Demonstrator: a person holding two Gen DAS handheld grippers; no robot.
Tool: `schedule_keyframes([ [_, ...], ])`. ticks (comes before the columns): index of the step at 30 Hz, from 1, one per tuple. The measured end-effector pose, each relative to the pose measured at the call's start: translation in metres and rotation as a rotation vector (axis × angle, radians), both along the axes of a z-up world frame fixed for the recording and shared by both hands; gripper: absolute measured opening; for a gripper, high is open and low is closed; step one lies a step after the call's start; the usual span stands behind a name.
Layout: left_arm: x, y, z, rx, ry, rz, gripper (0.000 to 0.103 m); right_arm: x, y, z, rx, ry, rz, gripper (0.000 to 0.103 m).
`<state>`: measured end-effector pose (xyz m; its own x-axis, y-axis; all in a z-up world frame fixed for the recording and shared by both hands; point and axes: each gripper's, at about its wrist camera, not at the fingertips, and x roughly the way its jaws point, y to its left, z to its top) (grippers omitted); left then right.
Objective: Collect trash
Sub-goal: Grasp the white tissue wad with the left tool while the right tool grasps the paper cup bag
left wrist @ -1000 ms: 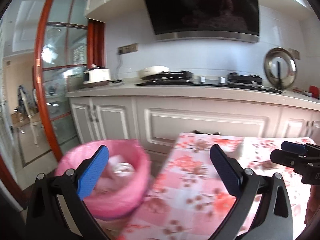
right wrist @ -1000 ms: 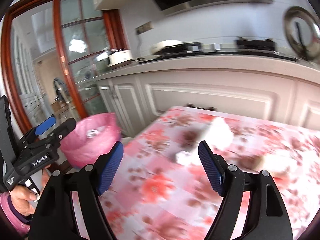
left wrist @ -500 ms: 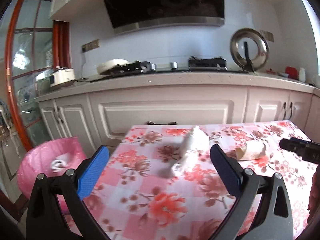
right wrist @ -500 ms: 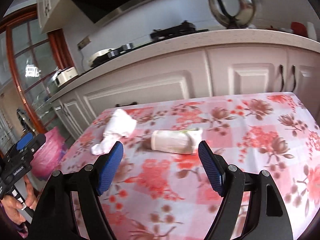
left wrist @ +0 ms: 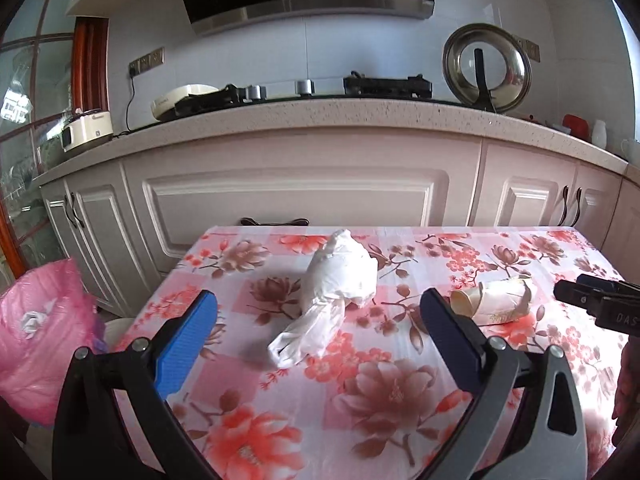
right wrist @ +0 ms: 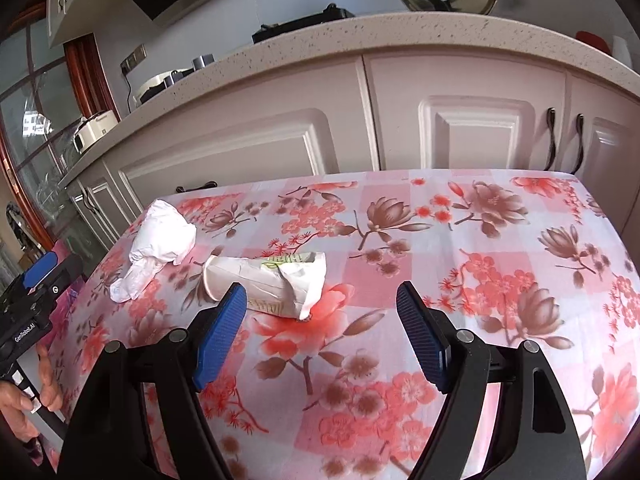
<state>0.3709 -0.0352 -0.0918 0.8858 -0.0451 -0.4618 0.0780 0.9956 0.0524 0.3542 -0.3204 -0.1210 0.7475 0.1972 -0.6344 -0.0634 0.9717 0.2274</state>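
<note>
A white crumpled plastic bag (left wrist: 336, 288) lies on the floral tablecloth (left wrist: 320, 420), just beyond my open, empty left gripper (left wrist: 318, 340). It also shows in the right wrist view (right wrist: 160, 244). A crushed paper cup (left wrist: 494, 300) lies on its side to the bag's right; in the right wrist view the cup (right wrist: 268, 280) lies just ahead of my open, empty right gripper (right wrist: 320, 336), toward its left finger. A pink-lined trash bin (left wrist: 40, 336) with some trash inside stands on the floor left of the table.
White kitchen cabinets (left wrist: 296, 200) and a counter with a stove (left wrist: 384, 84) stand behind the table. A glass door with a red frame (left wrist: 24, 120) is at the left. My right gripper's tip (left wrist: 600, 304) shows in the left wrist view.
Both grippers swung right, away from the pink bin and over the table. The bag and the cup now lie in front of them. Both stay open and empty.
</note>
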Motion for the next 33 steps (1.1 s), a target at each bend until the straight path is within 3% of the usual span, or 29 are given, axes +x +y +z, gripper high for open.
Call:
schedule_keyframes([
  [15, 0.066, 0.003, -0.028, -0.019, 0.1, 0.021, 0.098, 0.062, 0.052, -0.025, -0.061, 0.127, 0.13, 0.079],
  [17, 0.081, 0.005, -0.029, -0.028, 0.109, 0.035, 0.098, 0.063, 0.058, -0.027, -0.076, 0.124, 0.148, 0.061],
  [20, 0.102, 0.005, -0.031, -0.037, 0.128, 0.031, 0.098, 0.065, 0.061, -0.029, -0.09, 0.127, 0.166, 0.044],
  [24, 0.124, 0.003, -0.038, -0.045, 0.168, 0.028, 0.098, 0.066, 0.059, -0.03, -0.093, 0.144, 0.179, 0.042],
  [26, 0.133, 0.002, -0.041, -0.056, 0.196, 0.028, 0.096, 0.065, 0.058, -0.029, -0.086, 0.147, 0.184, 0.046],
  [27, 0.136, 0.002, -0.042, -0.066, 0.205, 0.023, 0.092, 0.064, 0.057, -0.028, -0.082, 0.148, 0.186, 0.05],
  [29, 0.139, 0.002, -0.044, -0.076, 0.219, 0.011, 0.064, 0.061, 0.054, -0.024, -0.081, 0.129, 0.176, 0.068],
  [31, 0.139, 0.001, -0.045, -0.069, 0.226, 0.004, 0.047, 0.06, 0.052, -0.021, -0.086, 0.116, 0.188, 0.073],
  [33, 0.133, 0.001, -0.043, -0.063, 0.211, -0.001, 0.037, 0.062, 0.053, -0.019, -0.108, 0.108, 0.198, 0.076],
])
